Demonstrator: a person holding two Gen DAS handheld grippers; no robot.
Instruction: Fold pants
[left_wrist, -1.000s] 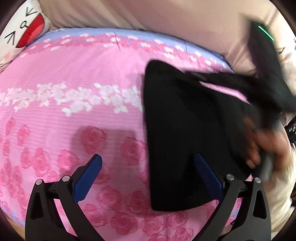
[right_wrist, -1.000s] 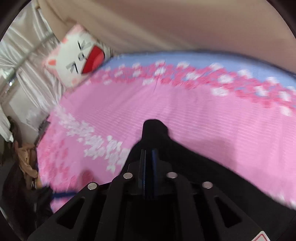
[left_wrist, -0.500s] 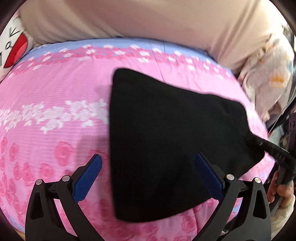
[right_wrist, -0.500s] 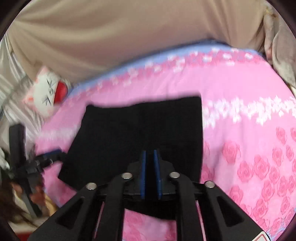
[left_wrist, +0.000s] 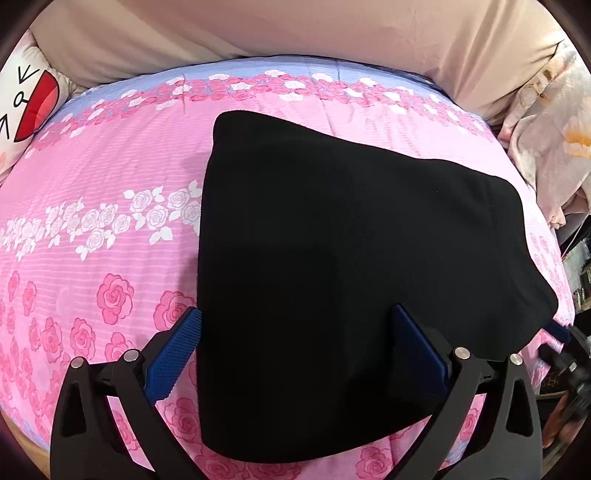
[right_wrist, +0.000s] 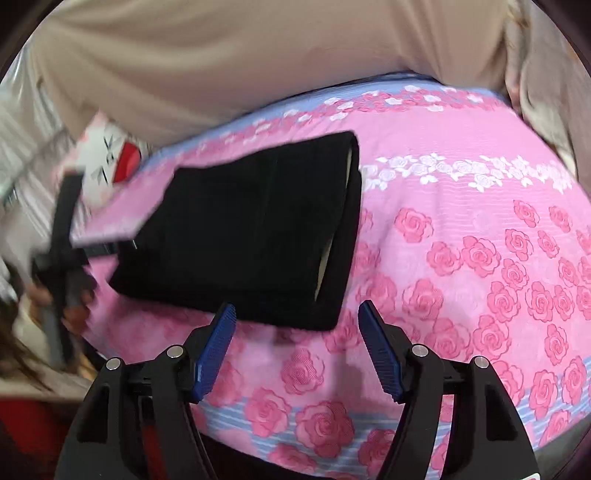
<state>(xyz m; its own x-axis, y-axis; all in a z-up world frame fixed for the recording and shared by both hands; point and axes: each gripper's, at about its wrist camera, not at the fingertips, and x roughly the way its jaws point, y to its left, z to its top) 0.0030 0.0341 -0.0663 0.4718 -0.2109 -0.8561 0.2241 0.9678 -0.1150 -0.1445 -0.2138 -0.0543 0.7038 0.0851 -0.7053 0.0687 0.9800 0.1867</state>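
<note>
A: What has changed since half a second ago?

B: The right gripper (right_wrist: 297, 345) was pinched together on the near edge of the black pants (right_wrist: 243, 229); now its blue pads (right_wrist: 216, 347) stand wide apart with nothing between them. The left gripper (left_wrist: 295, 354) was spread before and is spread the same way now.

A: And where are the pants?

B: Folded into a flat black packet on the pink rose bedspread (right_wrist: 461, 258). In the right wrist view the packet lies just beyond the left fingertip — not touching, as far as the blur allows. Its layered open end faces right, showing a pale strip inside. In the left wrist view the pants (left_wrist: 351, 277) fill the space between the spread fingers, the right pad (left_wrist: 417, 339) over the cloth and the left pad at its left edge. Whether either presses on it, I cannot tell.

A: Edges, and room?

B: The near edge of the bed runs just under both grippers. Bare bedspread (left_wrist: 92, 221) stretches left of the packet in the left view and right of it in the right view. A beige headboard (left_wrist: 295, 26) bounds the far side, and a cat-face cushion (left_wrist: 26, 99) sits at the far left corner.
</note>
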